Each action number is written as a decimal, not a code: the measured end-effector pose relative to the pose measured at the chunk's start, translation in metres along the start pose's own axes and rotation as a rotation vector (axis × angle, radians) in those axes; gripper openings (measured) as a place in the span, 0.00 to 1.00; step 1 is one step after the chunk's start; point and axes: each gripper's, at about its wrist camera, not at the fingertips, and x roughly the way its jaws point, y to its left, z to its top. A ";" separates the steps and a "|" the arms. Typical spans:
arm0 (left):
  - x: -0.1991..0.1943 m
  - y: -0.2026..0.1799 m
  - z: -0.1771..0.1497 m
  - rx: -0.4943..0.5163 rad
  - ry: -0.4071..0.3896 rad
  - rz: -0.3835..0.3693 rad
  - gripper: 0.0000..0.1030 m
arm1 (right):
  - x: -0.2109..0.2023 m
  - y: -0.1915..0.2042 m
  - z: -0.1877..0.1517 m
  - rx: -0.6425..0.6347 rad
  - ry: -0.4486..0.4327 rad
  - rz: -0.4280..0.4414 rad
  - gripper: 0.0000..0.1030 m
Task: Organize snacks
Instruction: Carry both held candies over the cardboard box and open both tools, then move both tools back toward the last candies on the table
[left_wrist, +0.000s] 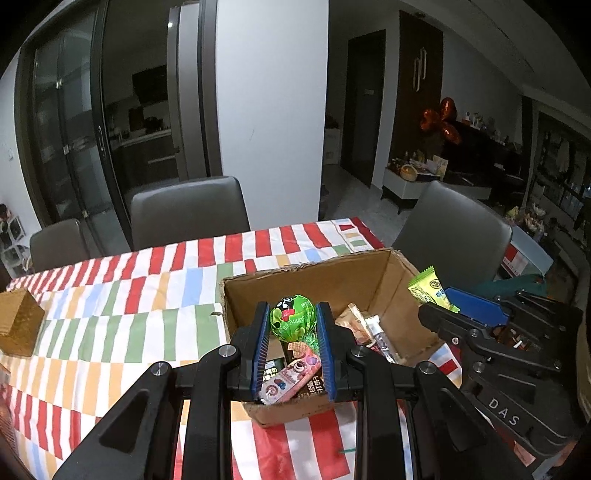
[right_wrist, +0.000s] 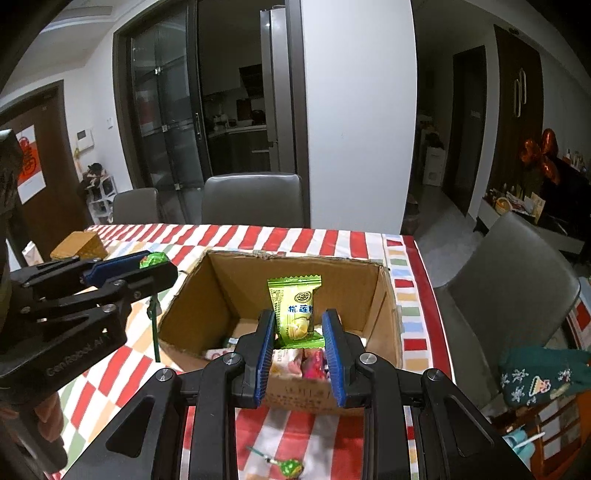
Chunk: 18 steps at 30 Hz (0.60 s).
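Above the cardboard box (left_wrist: 384, 280) near the tabletop's right edge, your left gripper (left_wrist: 293, 321) clamped a green lollipop (left_wrist: 293, 318), its stick hidden, while your right gripper (right_wrist: 299, 328) pinched a green durian-candy packet (right_wrist: 295, 310); snacks inside (left_wrist: 291, 376) were partly hidden.

Beside the plain brown cardboard box (right_wrist: 221, 295), the tablecloth (left_wrist: 147, 295) is white with red, green, orange and blue bars.
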 end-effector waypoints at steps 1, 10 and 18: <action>0.004 0.002 0.001 -0.002 0.007 -0.002 0.25 | 0.003 0.000 0.001 -0.001 0.003 -0.004 0.27; 0.010 0.001 -0.003 0.013 0.008 0.044 0.47 | 0.023 -0.002 0.001 0.010 0.040 -0.011 0.32; -0.009 -0.007 -0.030 0.021 0.015 0.025 0.47 | 0.008 -0.001 -0.025 0.008 0.043 -0.013 0.34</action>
